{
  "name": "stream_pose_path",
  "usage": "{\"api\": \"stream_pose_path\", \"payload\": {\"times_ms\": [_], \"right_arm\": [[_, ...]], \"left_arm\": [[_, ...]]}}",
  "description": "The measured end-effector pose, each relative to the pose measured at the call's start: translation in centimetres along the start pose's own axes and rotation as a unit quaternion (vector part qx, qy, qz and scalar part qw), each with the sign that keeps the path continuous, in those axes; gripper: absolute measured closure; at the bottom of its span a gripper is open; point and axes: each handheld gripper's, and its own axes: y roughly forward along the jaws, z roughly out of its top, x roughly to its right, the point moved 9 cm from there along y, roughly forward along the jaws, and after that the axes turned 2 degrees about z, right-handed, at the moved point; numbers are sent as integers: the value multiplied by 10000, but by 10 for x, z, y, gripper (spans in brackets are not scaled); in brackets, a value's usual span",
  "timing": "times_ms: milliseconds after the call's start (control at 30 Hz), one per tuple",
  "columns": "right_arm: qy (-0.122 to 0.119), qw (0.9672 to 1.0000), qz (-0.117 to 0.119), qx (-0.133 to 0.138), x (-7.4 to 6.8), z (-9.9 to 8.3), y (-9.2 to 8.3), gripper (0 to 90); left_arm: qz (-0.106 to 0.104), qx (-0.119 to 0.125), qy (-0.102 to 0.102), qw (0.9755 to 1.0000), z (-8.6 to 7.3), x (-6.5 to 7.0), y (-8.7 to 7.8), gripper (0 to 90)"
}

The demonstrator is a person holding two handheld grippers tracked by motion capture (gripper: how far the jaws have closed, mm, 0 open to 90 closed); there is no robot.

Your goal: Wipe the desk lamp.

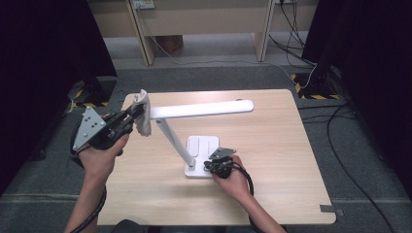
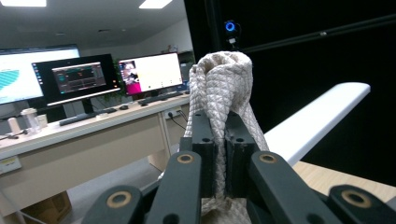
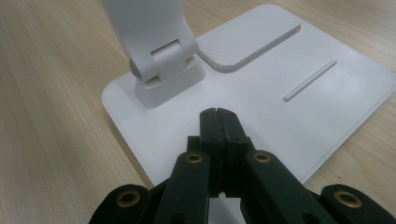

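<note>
I am wiping the white desk lamp with one quilted cloth, and this looks like the step of cleaning the lamp head at its hinged end. My left gripper is clamping the bunched cloth between closed jaws, holding it against the near end of the lamp's arm above the desk. My right gripper is resting on the lamp base with its jaws closed on nothing, steadying it. Next I judge I should be drawing the cloth along the head toward its far tip, keeping the base pinned. Count: one lamp, one cloth, two grippers.
</note>
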Motion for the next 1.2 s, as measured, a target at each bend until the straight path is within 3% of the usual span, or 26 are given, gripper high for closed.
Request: {"api": "stream_pose_path", "payload": {"times_ms": [467,1200], "right_arm": [[11,10000,4,33,0,0,0,900],[21,9999,34,93,1,-1,0,900]], "left_arm": [[-107,46,46,9999,-1,17,14,848],[-139,-18,-76,9999,-3,22,25,848]]}}
